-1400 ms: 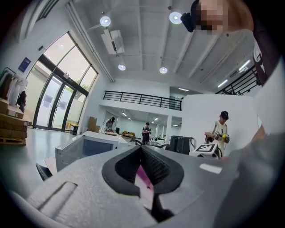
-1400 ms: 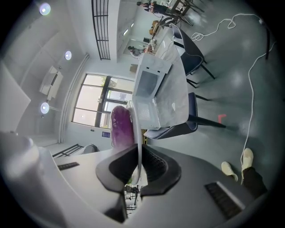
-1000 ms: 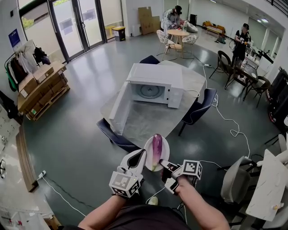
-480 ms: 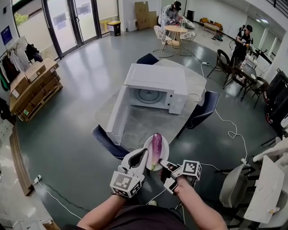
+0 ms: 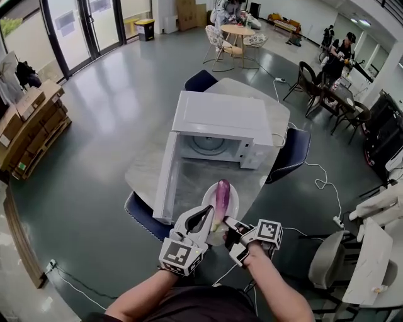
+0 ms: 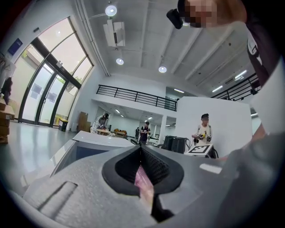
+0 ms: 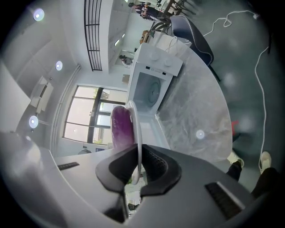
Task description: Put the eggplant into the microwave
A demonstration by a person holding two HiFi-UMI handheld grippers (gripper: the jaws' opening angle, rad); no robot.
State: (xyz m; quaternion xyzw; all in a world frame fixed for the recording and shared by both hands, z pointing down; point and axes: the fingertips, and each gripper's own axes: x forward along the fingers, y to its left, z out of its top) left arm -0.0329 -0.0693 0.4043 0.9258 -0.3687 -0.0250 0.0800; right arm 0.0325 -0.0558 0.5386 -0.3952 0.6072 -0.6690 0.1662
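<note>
Three views on one open microwave [image 5: 217, 116]
The head view looks steeply down from farther off. Each gripper view looks closely along its own jaws, and both show the microwave ahead.

A glossy grey floor [image 5: 107, 126] fills the head view; tall glass doors [image 5: 82, 25] stand at the upper left with daylight behind them; stacked cardboard boxes [image 5: 28, 119] line the left edge; a marble-topped table [image 5: 274, 110] sits at centre, dark blue chairs [image 5: 295, 151] beside it; a small round table [image 5: 238, 30] stands at the top; a white cable [image 5: 324, 185] trails at right; round ceiling lights [image 6: 111, 10] glow overhead.
</note>
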